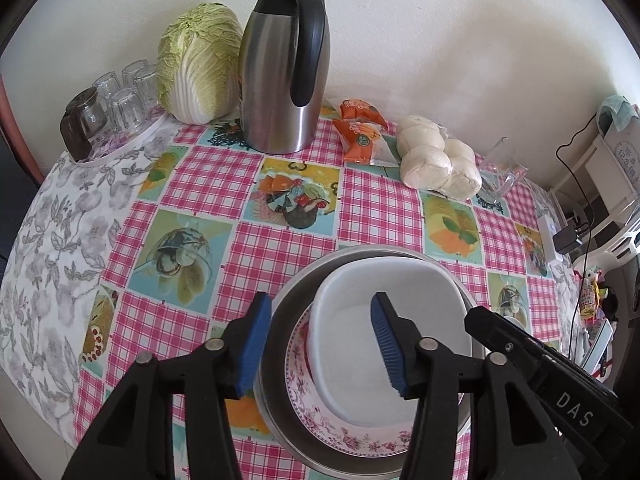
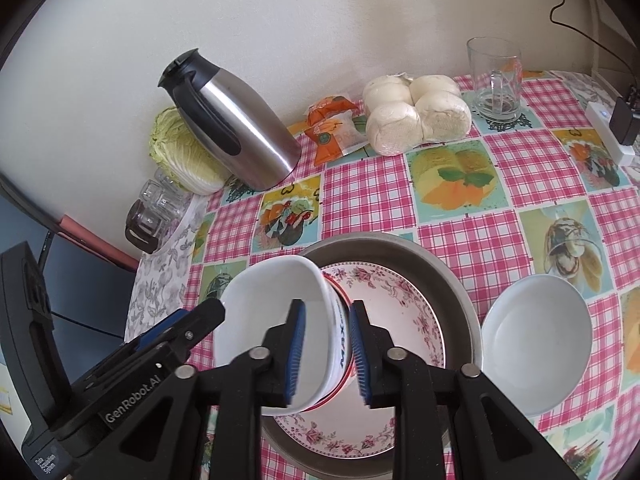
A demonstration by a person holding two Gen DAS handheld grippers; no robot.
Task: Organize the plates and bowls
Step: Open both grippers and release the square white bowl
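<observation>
Plates and bowls are stacked near our edge of the desk (image 1: 208, 184), which wears a pink checked cloth with picture squares. We see a white bowl (image 2: 276, 320) with a red line and blue lettering on its outer wall, tilted inside the stack. It sits on a floral plate (image 2: 404, 312) with a pink flower border, and that plate lies in a grey metal pan (image 2: 448, 276). Just beside the pan on the right, a 2nd white bowl (image 2: 536, 344) rests empty on the cloth. Our right gripper (image 2: 326, 348) has its jaws on either side of the tilted bowl's wall, one blue pad inside and one outside, with a gap showing at the outer pad, so they stand loose around it. Our left gripper (image 1: 316, 348) has its jaws open wide, one pad outside the pan's rim and the other over the bowl's hollow, pressing on nothing. At the far wall stand a steel jug (image 1: 284, 68), a cabbage (image 1: 196, 64), upturned glasses (image 1: 120, 96), buns (image 1: 436, 160) in plastic and a glass mug (image 2: 496, 80). Both grippers hide the near side of the stack, and the lettering on the bowl is too skewed to read.
</observation>
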